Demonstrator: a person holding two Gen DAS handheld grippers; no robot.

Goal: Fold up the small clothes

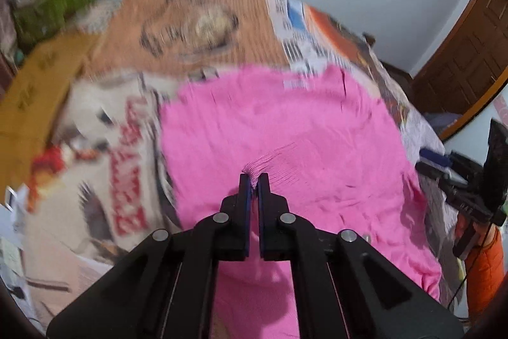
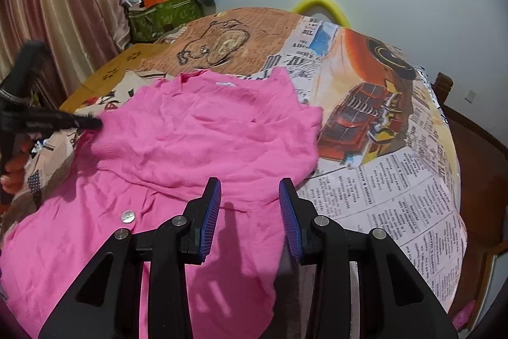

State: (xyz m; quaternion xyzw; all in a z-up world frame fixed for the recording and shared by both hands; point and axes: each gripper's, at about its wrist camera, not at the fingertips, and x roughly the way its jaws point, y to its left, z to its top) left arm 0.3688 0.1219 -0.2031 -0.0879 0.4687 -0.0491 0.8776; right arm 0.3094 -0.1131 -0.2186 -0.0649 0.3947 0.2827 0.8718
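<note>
A small pink garment (image 2: 197,142) lies spread on a bed covered with a printed sheet (image 2: 397,167), partly folded over itself, with a pearly button (image 2: 128,216) showing. In the left wrist view my left gripper (image 1: 254,180) is shut on a pinched ribbed edge of the pink garment (image 1: 285,129). It also shows in the right wrist view (image 2: 92,123) at the garment's left edge. My right gripper (image 2: 250,189) is open and empty, hovering just above the garment's near folded edge. In the left wrist view it shows at the far right (image 1: 435,161).
A green bag piled with clutter (image 2: 165,11) stands by the curtain at the back left. A yellow hoop (image 2: 320,3) leans on the wall behind the bed. A wooden headboard and door (image 1: 470,53) are to the right. The sheet shows newspaper and truck prints.
</note>
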